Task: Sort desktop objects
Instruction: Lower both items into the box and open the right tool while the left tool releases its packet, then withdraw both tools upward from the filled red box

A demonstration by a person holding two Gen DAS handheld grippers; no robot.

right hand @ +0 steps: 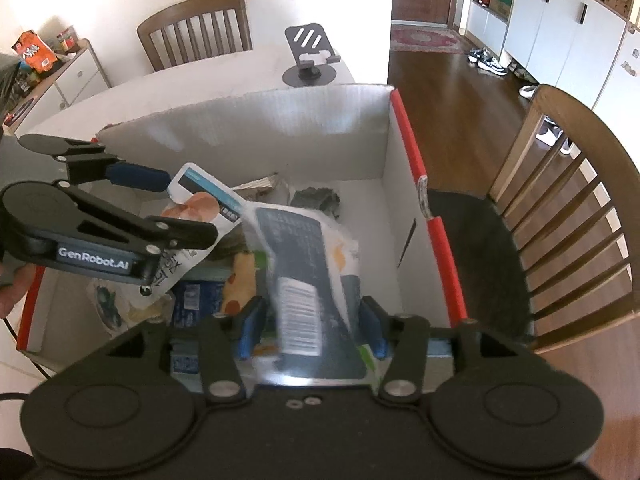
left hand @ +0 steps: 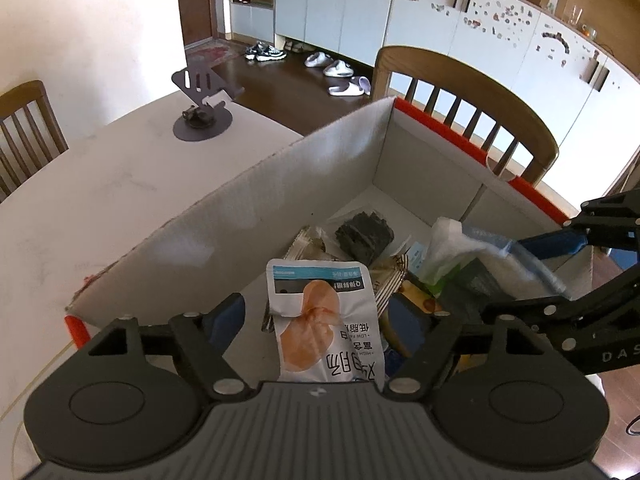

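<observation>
Cardboard box takes two packets

White cardboard walls with red edging form the box [right hand: 404, 184] on the pale counter [left hand: 100, 200], and both grippers hang over it, pointing down into it.

Left gripper [left hand: 332, 320]: its blue-padded fingers [left hand: 224, 320] stand wide apart. A white pouch [left hand: 320, 320] printed with an orange meat picture lies between them, clear of the left pad; the right pad is hidden behind clutter, so contact there cannot be told. In the right wrist view the same pouch slants across the box's left half under the left gripper's black linkage.

Right gripper [right hand: 312, 320]: its fingers [right hand: 252, 320] are parted about halfway, and a dark packet [right hand: 300, 272] with a barcode sits between them, blurred. Gaps show on both sides between packet and pads, so nothing appears to be clamped.

On the box floor lie other things: a dark crumpled bundle [left hand: 364, 236], a striped wrapper [left hand: 388, 284], a clear bag [left hand: 452, 248], a blue carton [right hand: 196, 296] and a yellow packet [right hand: 240, 280].

Beyond the box a grey phone stand [left hand: 202, 116] sits on the counter's far end. Wooden slat-back chairs [left hand: 460, 92] stand around the counter. Dark wood floor [right hand: 452, 92] runs to white cupboards [left hand: 480, 28] dotted with small magnets, with shoes and slippers [left hand: 340, 68] lined below them, and a red rug [right hand: 424, 36] by a doorway.
</observation>
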